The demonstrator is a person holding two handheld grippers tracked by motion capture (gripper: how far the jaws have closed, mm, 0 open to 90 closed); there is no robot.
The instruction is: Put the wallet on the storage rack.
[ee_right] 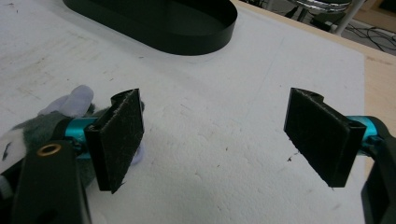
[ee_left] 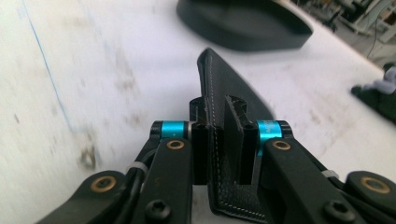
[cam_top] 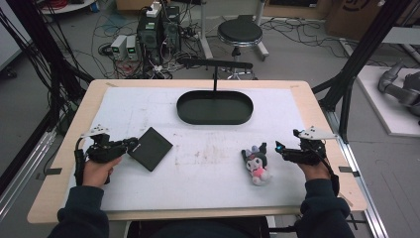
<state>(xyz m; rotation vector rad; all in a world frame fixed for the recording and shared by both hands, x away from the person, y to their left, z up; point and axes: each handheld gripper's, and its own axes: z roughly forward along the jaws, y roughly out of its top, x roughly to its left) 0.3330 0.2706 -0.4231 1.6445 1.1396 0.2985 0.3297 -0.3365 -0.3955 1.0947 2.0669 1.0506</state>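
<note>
A flat black leather wallet [cam_top: 150, 148] lies left of centre on the white mat. My left gripper [cam_top: 131, 145] is shut on its near corner; in the left gripper view the wallet [ee_left: 224, 93] stands edge-up, pinched between the jaws of the left gripper [ee_left: 223, 140]. A small plush toy [cam_top: 257, 162], grey, black and pink, lies at the right. My right gripper [cam_top: 280, 148] sits just right of it, open. In the right gripper view the plush toy [ee_right: 65, 107] shows behind the left pad, and the right gripper [ee_right: 219, 140] holds nothing.
A black oval tray [cam_top: 214, 107] with a post and crossbar sits at the back middle of the mat [cam_top: 208, 178]; it also appears as the tray [ee_left: 243, 23] and tray [ee_right: 154, 21] in the gripper views. A stool and cables lie beyond the table.
</note>
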